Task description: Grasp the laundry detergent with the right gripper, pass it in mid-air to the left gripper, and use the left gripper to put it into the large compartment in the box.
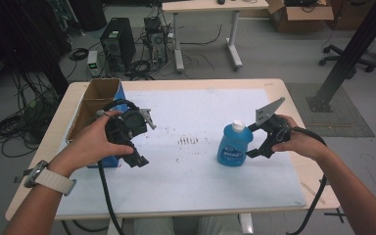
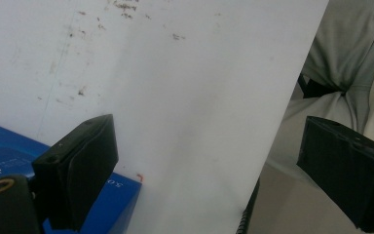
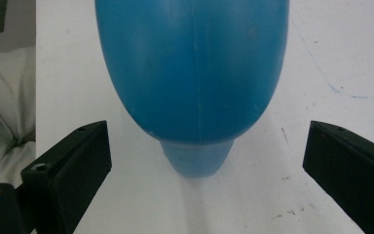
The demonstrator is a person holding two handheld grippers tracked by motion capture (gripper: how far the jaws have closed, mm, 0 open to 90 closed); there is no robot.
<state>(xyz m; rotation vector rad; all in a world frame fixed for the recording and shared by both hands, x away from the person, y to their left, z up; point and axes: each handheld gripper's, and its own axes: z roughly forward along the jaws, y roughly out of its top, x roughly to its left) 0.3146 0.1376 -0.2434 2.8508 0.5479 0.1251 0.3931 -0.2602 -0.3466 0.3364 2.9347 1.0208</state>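
Blue bottle (image 1: 235,144) stands upright right of centre in the high view, on the white table mat (image 1: 191,186), white cap up. We hold the right gripper (image 1: 259,139) just beside it, at its right flank.

Risks as we judge them: the bottle is tall and looks light, so if one jaw meets it before the other, it could tip or skid across the mat. Its rounded sides could also let it squirt out of a high or off-centre pinch.

Right gripper view: jaws spread wide, the bottle (image 3: 192,73) centred between them, daylight on both sides, nothing touched. Released, gripping nothing.

Left gripper (image 1: 136,147) sits at centre left of the high view, just beside the blue cardboard box (image 1: 95,105). Its own view shows jaws wide apart over bare mat, box corner (image 2: 117,204) at lower left. Also empty.
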